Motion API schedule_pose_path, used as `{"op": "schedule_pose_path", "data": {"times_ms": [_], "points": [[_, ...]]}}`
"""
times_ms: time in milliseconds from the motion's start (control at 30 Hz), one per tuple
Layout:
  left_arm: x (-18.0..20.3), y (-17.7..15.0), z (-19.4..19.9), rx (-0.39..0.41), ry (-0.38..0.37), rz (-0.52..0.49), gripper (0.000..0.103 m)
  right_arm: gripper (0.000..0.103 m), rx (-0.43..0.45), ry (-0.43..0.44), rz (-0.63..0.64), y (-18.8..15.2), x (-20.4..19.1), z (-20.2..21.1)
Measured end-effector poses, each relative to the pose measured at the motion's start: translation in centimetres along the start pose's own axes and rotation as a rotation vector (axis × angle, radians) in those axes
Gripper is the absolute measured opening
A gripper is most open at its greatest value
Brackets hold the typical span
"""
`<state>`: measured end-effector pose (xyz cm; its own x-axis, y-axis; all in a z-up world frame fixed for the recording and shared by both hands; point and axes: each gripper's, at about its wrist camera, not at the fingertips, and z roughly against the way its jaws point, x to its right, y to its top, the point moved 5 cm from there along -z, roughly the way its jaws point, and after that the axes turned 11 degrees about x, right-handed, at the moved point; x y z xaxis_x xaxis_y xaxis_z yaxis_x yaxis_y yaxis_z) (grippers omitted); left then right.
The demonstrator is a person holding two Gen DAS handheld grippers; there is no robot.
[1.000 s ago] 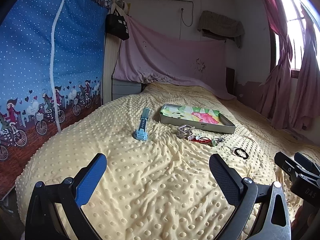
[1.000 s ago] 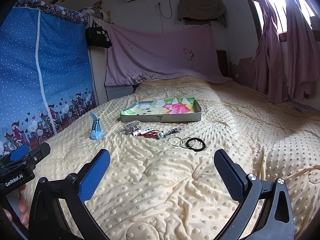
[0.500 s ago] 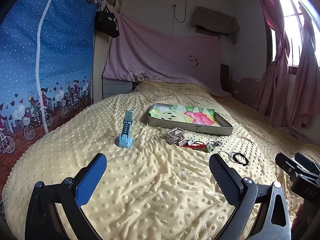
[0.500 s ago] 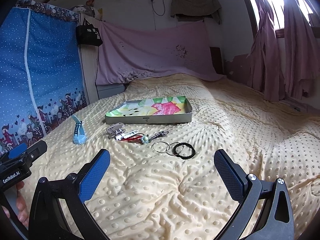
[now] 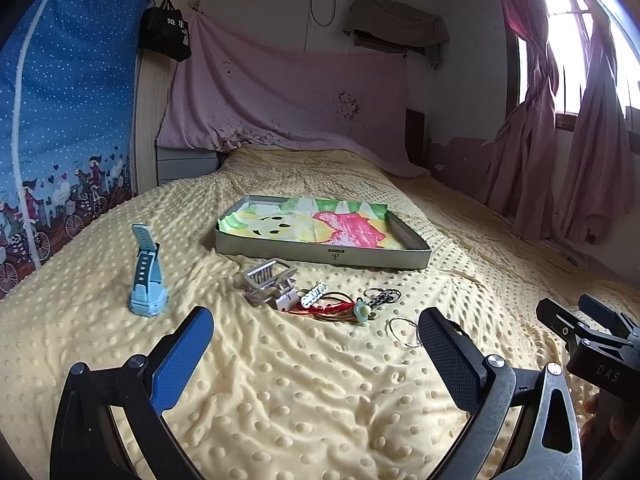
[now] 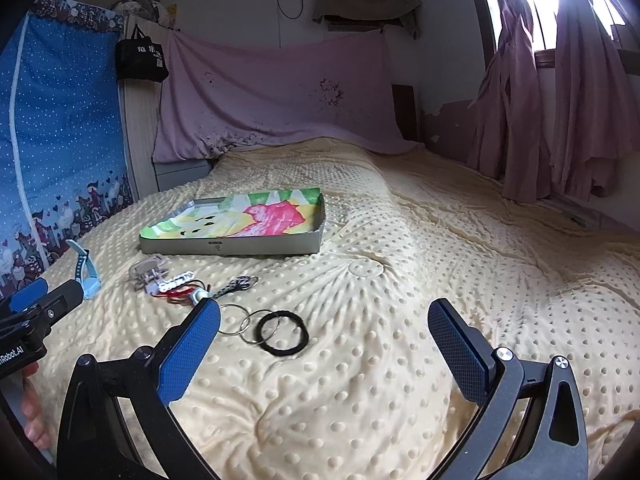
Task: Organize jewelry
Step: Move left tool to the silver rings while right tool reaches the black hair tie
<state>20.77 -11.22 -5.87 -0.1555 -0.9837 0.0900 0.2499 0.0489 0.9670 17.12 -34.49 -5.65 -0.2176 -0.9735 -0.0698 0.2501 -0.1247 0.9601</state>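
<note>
A shallow grey tray [image 5: 324, 257] with a colourful paper lining lies on the yellow dotted bedspread; it also shows in the right wrist view [image 6: 232, 247]. In front of it lie a silver hair clip [image 5: 266, 276], a red cord bracelet [image 5: 332, 307], a key chain [image 5: 382, 295], metal rings [image 6: 250, 322] and a black hair tie [image 6: 283, 333]. A light blue watch [image 5: 146, 280] stands to the left. My left gripper [image 5: 316, 344] is open and empty, short of the jewelry. My right gripper [image 6: 324, 336] is open and empty, just before the hair tie.
The bedspread [image 6: 440, 264] stretches right toward pink curtains [image 6: 560, 100] under a window. A blue patterned wardrobe cover [image 5: 60, 120] stands left of the bed. A pink sheet [image 5: 280, 96] hangs on the far wall, with a black bag [image 5: 166, 34] on the headboard.
Both grippers have moved forward toward the jewelry, so the tray and items look nearer and larger. Both stay open. Nothing on the bed has moved.
</note>
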Motion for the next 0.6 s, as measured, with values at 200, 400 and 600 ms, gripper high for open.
{"op": "schedule_pose_path", "data": {"times_ms": [200, 400, 600], "points": [[1.7, -0.7, -3.2, -0.051, -0.030, -0.012, 0.103, 0.102, -0.036, 0.004, 0.006, -1.1, 1.3, -2.8], [2.8, -1.7, -5.6, -0.099, -0.067, -0.025, 0.103, 0.102, -0.075, 0.024, 0.001, -2.7, 2.0, -5.3], [3.6, -2.8, -7.1, -0.144, -0.103, -0.037, 0.103, 0.102, -0.097, 0.061, 0.000, -4.0, 2.0, -6.6]]}}
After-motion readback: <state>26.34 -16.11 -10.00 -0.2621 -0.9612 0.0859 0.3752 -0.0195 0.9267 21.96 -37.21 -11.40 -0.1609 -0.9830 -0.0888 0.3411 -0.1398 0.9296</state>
